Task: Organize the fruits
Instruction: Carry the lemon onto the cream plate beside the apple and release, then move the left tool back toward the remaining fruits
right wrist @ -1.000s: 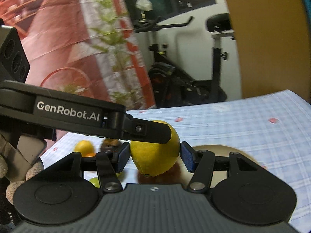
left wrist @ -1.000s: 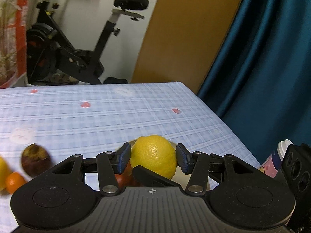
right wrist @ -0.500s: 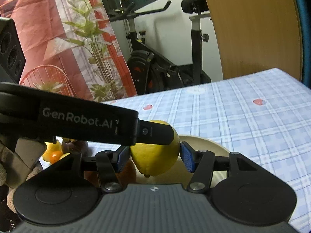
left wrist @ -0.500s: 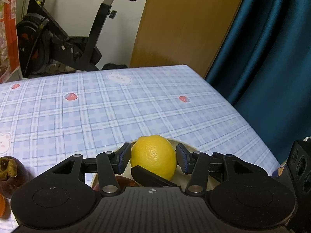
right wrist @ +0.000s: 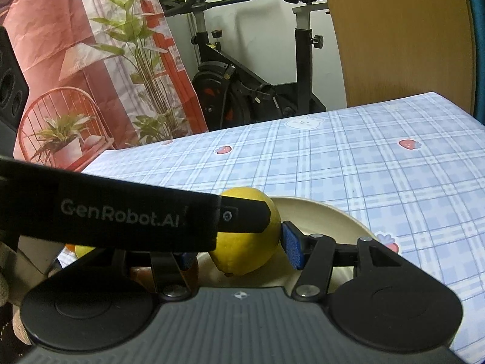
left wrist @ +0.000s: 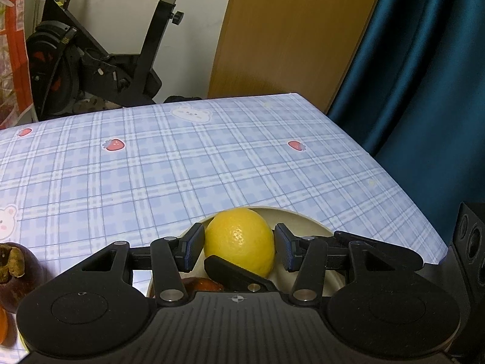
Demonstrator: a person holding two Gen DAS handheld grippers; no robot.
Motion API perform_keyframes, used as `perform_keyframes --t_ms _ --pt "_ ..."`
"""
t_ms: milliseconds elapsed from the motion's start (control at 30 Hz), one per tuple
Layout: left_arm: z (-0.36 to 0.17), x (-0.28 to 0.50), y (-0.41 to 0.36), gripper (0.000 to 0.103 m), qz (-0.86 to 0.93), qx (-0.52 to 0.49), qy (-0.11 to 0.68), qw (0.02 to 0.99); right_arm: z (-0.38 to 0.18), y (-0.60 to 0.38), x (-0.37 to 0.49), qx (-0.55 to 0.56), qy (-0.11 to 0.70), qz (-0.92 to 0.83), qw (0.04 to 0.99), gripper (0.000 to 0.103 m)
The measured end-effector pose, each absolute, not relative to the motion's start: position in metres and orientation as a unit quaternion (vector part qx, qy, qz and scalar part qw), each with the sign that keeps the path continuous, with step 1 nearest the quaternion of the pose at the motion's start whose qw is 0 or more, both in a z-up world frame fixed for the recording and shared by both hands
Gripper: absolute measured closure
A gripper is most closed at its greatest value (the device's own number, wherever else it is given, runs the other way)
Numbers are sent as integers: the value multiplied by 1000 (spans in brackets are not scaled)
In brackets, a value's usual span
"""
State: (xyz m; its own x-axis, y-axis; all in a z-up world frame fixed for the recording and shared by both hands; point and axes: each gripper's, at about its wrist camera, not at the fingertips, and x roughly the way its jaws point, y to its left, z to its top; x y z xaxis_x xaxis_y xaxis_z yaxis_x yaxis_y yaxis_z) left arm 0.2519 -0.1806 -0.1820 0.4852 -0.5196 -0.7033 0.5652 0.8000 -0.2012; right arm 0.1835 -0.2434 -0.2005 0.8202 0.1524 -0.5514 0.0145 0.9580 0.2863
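Observation:
One yellow lemon (left wrist: pixel 239 236) (right wrist: pixel 245 251) is gripped by both grippers at once, just above a cream plate (left wrist: pixel 306 223) (right wrist: pixel 321 212) on the blue checked tablecloth. My left gripper (left wrist: pixel 239 250) is shut on the lemon, a blue pad against each side. My right gripper (right wrist: pixel 239 254) is shut on it too. Its right pad touches the peel, and its left pad is mostly hidden behind the left gripper's black finger (right wrist: pixel 145 212). A red fruit (left wrist: pixel 200 283) lies in the plate under the lemon.
A dark mangosteen (left wrist: pixel 15 273) and an orange fruit (left wrist: pixel 2 324) lie left of the plate. The table's right edge (left wrist: pixel 394 182) runs beside a blue curtain. An exercise bike (right wrist: pixel 248 85) stands behind the table. A gloved hand (right wrist: pixel 6 288) shows at lower left.
Both grippers have come down and forward together with the lemon between them. The plate and tablecloth now sit closer below. The grip on the lemon looks the same.

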Motion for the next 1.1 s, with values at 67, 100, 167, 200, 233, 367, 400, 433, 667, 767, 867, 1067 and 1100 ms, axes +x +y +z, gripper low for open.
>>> perform_keyframes --t_ms 67,100,167,200,233,367,400,433,667,767,867,1067,1100 --pt "-180 251 -180 49 -314 31 396 862 -200 -242 185 137 301 35 943 44" --pt "-180 250 -179 49 -313 32 394 864 -200 -241 185 137 303 35 942 43" --pt "-178 247 -177 49 -308 33 391 867 -198 -240 187 136 305 32 942 43" --pt "-178 246 -175 49 -304 31 391 868 -196 -240 186 132 304 28 943 42" --pt "-177 246 -173 49 -300 28 390 870 -195 -238 185 128 303 25 944 39" --pt "-172 245 -162 49 -286 18 386 877 -188 -234 180 111 298 8 948 37" --pt "-171 244 -157 49 -282 15 383 879 -186 -233 178 108 297 5 949 37" --pt "-169 243 -155 49 -280 14 382 881 -185 -231 176 105 296 3 949 37" --pt "-153 228 -129 49 -242 17 365 899 -174 -218 162 102 284 0 953 37" --pt "-146 221 -118 49 -226 21 356 907 -170 -212 157 101 283 0 954 37" --pt "-140 214 -106 49 -209 26 349 913 -169 -207 153 100 283 -3 954 35" --pt "-130 196 -82 49 -175 37 338 924 -164 -198 148 102 280 0 955 33" --pt "-128 194 -76 49 -169 39 336 926 -163 -197 147 102 280 1 955 33"
